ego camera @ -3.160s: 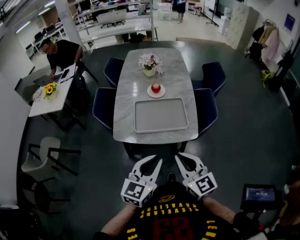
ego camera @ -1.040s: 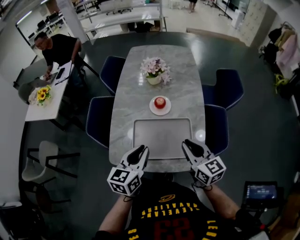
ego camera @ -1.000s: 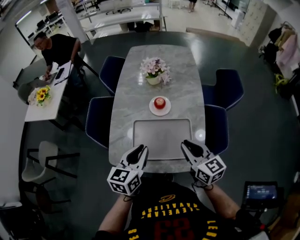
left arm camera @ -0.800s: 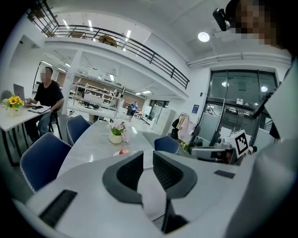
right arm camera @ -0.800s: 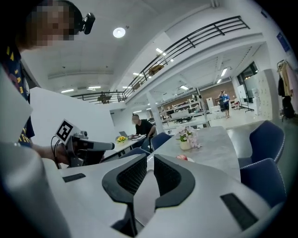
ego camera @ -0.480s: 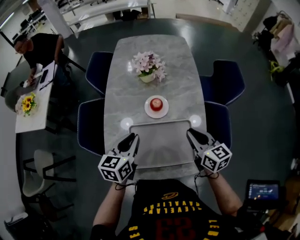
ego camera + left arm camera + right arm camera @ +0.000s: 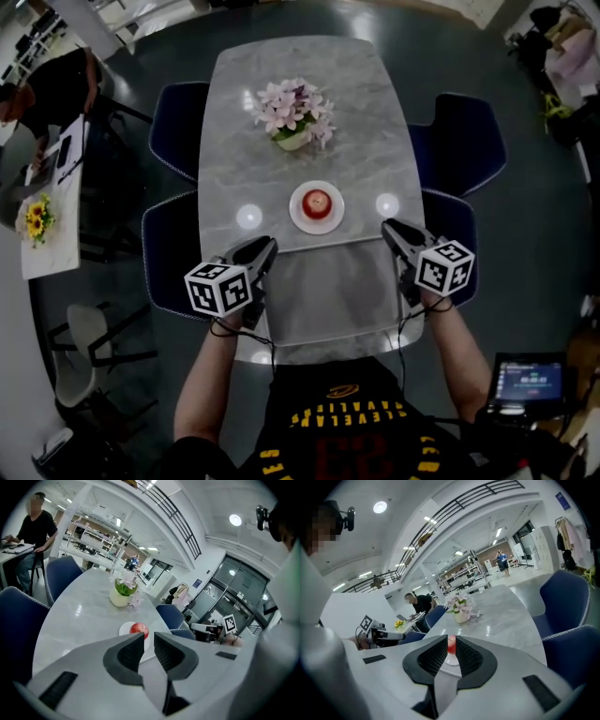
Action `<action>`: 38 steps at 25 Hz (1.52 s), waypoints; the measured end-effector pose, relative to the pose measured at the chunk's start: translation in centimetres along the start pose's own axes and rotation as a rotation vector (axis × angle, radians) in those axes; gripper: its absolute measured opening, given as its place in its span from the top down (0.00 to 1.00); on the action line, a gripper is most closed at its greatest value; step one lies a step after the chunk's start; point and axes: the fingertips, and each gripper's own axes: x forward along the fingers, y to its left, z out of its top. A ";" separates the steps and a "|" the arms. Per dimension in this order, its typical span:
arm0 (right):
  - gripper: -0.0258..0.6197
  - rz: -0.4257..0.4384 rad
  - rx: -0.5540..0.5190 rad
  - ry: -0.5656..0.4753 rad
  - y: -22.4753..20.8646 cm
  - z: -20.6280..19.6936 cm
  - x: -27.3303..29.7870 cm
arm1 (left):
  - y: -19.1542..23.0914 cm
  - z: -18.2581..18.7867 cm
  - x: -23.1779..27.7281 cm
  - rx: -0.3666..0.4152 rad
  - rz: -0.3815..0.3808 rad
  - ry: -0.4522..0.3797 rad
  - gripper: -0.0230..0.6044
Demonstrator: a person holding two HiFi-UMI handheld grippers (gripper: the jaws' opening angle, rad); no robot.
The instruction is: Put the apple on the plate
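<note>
A red apple (image 7: 317, 201) sits on a small white plate (image 7: 302, 217) in the middle of the marble table (image 7: 366, 122), just beyond a grey tray (image 7: 328, 300). My left gripper (image 7: 262, 250) hovers over the tray's left edge, a short way left of and nearer than the plate. My right gripper (image 7: 391, 230) is level with the tray's far right corner, right of the plate. Both have their jaws a narrow gap apart with nothing between them. In the left gripper view the apple (image 7: 139, 629) lies just past the fingertips (image 7: 136, 641). The right gripper view shows the apple (image 7: 451, 644) through the gap between the pads (image 7: 436, 657).
A vase of pale flowers (image 7: 293, 117) stands on the table beyond the plate. Blue chairs (image 7: 178, 122) (image 7: 464, 131) line both long sides. A person sits at a side table (image 7: 42, 216) far left. A small screen (image 7: 525, 380) is at lower right.
Both grippers have moved forward and down from the table's near edge to either side of the tray, closer to the plate. The apple and plate have not moved.
</note>
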 end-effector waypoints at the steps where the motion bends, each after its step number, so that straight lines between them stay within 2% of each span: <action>1: 0.90 0.001 0.010 0.014 -0.6 -0.1 0.8 | 1.0 0.0 0.8 -0.008 0.007 0.021 0.88; 2: 0.90 0.001 0.015 0.029 -1.2 -0.1 1.6 | 1.9 0.0 1.7 -0.015 0.014 0.043 0.88; 4: 0.90 -0.001 0.019 0.061 -2.4 -0.5 3.1 | 3.5 -0.2 3.5 -0.036 0.018 0.088 0.79; 5: 0.90 -0.001 0.018 0.079 -2.9 -0.7 3.9 | 4.1 -0.4 4.5 -0.053 0.014 0.110 0.79; 8: 0.90 -0.003 0.005 0.137 -4.0 -1.4 6.0 | 5.5 -1.2 7.4 -0.109 -0.006 0.173 0.79; 14: 0.90 -0.007 0.009 0.277 -5.6 -4.4 10.5 | 8.5 -3.0 12.0 -0.170 0.016 0.276 0.79; 23: 0.90 -0.011 0.114 0.492 -7.3 -9.1 14.8 | 10.3 -5.1 16.0 -0.228 0.019 0.379 0.79; 29: 0.90 -0.010 0.216 0.541 -7.7 -9.8 16.6 | 10.4 -5.6 16.7 -0.271 -0.015 0.419 0.79; 32: 0.90 -0.019 0.263 0.552 -8.0 -10.2 16.9 | 10.5 -6.0 16.9 -0.271 -0.005 0.437 0.79; 38: 0.86 -0.015 0.297 0.556 -8.0 -10.5 17.4 | 10.8 -6.2 16.9 -0.290 -0.010 0.449 0.79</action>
